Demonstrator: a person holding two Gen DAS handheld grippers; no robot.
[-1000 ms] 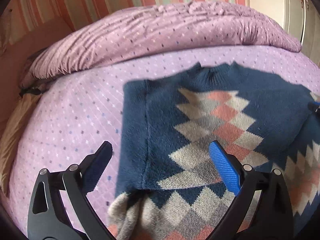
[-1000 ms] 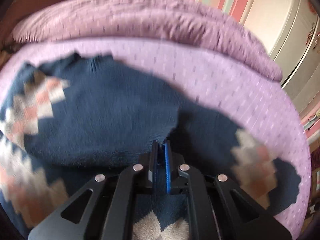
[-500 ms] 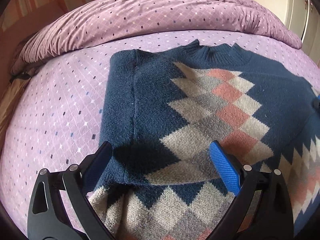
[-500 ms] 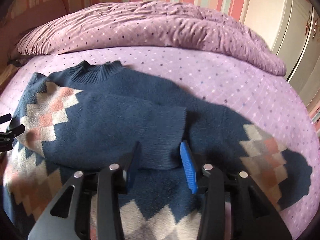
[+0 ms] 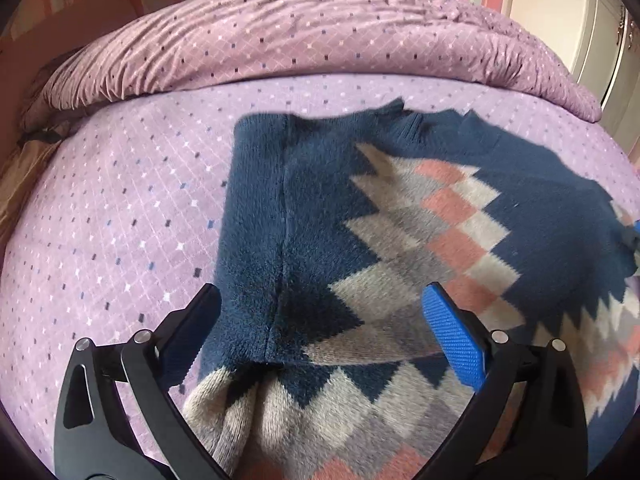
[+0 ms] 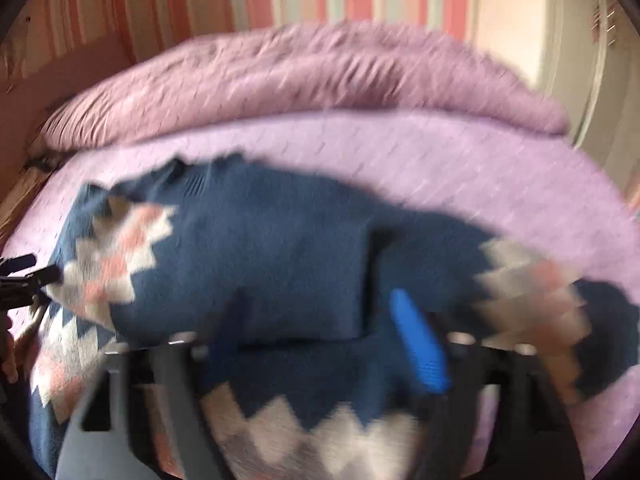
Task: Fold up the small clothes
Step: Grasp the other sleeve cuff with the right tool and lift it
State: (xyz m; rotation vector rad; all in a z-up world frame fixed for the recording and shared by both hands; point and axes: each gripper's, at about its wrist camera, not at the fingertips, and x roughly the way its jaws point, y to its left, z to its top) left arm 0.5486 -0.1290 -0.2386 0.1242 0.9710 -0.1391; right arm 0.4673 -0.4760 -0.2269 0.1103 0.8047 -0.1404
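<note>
Both grippers are pulling back from the sweater (image 5: 400, 216), lying on the bed (image 5: 120, 216) with its sleeve folded across the chest toward 3 o'clock; left gripper (image 5: 320, 328) and right gripper (image 6: 320, 336), earlier pinching, are gaping wide and empty, freeing them for another fold.

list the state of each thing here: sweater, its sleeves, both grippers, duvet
sweater: flat on the bed sheet, partly folded
left sleeve: folded in across the chest
right sleeve: out to the side on the sheet
left gripper: open, holds nothing
right gripper: open, holds nothing, blurred
duvet: bunched up at the far side of the bed
</note>
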